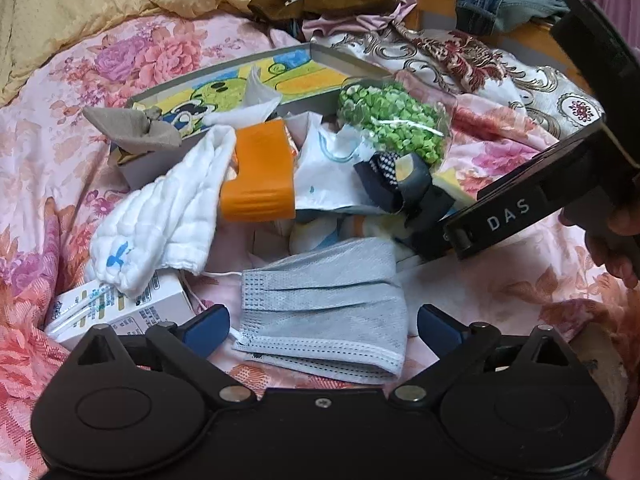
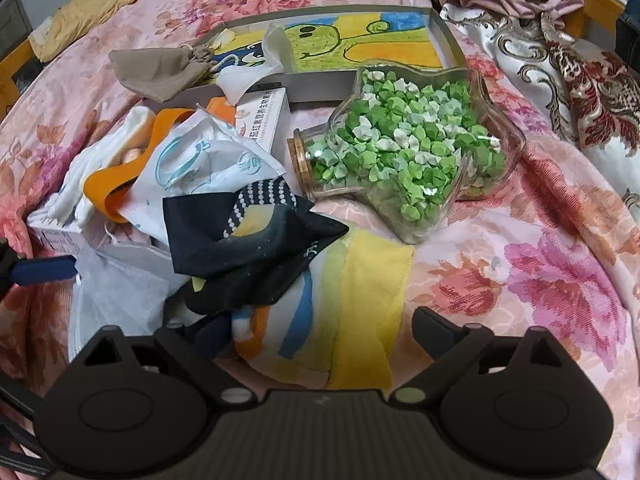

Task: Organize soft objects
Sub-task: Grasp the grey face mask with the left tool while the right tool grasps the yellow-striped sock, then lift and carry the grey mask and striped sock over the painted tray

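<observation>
Left tongs (image 1: 323,330) spread wide, holding nothing, blue pads either side of the grey face mask (image 1: 320,312) lying flat on the floral bedspread (image 1: 520,292) at lower centre of the left view. Mask directly ahead of those tongs, long axis running left to right across the gap, pleats parallel to it; probably the nearest soft thing for the left hand.

Right tongs (image 2: 320,328) likewise wide and empty, hovering over the striped yellow cloth (image 2: 360,300) at lower centre of the right view, black dotted cloth (image 2: 240,236) just above it, touching. Cloth's long axis roughly toward the camera.

Further up: white quilted cloth (image 1: 160,232) at left centre, cartoon-lined tray (image 2: 444,40) at upper centre, star-shaped jar of green paper stars (image 2: 404,152) just below its right end. Soft pieces mostly outside the tray; sorting seemingly at an early stage.
</observation>
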### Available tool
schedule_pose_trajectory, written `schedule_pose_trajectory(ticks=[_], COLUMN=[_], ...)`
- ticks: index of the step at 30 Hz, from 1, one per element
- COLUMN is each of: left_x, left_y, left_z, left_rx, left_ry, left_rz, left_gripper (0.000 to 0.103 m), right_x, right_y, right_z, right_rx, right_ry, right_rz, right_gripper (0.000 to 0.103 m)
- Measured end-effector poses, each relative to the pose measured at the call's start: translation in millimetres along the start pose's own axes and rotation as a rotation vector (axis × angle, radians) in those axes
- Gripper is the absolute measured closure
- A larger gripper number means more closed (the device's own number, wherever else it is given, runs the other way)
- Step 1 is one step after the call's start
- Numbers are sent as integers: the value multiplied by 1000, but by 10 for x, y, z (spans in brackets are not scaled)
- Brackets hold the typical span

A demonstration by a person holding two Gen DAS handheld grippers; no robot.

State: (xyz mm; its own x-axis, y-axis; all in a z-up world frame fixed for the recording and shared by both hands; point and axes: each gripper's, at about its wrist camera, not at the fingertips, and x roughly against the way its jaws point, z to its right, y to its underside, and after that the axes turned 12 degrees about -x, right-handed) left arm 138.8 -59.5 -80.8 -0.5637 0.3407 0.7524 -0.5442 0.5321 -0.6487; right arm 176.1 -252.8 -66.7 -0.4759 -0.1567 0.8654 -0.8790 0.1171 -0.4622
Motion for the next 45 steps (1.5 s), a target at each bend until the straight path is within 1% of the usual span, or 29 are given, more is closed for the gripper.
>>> schedule_pose_trajectory(ticks=[3,5,7,10,12,13,17,18,20,23,26,30,33,35,41,45], left_x=[-55,-80,-80,-76,-82,-84,-91,-88,-84,-77,-62,-39,-22,-1,84,131], left_y=[3,11,24,30,24,26,27,28,34,48,58,75,75,77,85,95], left_z=[-38,-85,-140,-190,-210,-219,-251,-269,-305,-371,-435,-496,-502,-502,-507,-526], left_rx=[26,63,104,147,166,174,201,215,245,297,343,392,408,409,442,472], left_ry=[13,27,43,59,69,75,77,77,72,62,57,59,62,63,90,112], left_rz=[-18,-32,-30,-26,-27,-28,-30,-27,-22,-18,-8,2,7,16,42,55], left_gripper=[10,15,18,22,26,28,40,42,49,55,59,62,65,69,76,77], right_x=[-10,-18,-33,-50,-48,-44,-42,-46,-54,-63,-59,-47,-41,-22,89,169], right_y=[-4,-1,0,-6,-10,-8,-8,-9,-4,2,9,16,22,24,57,83], right_z=[-1,-4,0,37,68,76,115,124,136,147,154,171,168,182,199,163], right_rx=[-13,-16,-24,-62,-92,-102,-133,-141,-154,-167,-182,-206,-218,-233,-270,-282], right_ry=[-14,-18,-17,-37,-58,-65,-91,-99,-115,-131,-149,-169,-172,-182,-232,-289], right_rz=[-7,-15,-23,-42,-53,-56,-68,-71,-79,-87,-92,-95,-90,-84,-73,-70], right_gripper=[16,17,17,21,26,26,35,36,41,48,57,66,72,75,77,77])
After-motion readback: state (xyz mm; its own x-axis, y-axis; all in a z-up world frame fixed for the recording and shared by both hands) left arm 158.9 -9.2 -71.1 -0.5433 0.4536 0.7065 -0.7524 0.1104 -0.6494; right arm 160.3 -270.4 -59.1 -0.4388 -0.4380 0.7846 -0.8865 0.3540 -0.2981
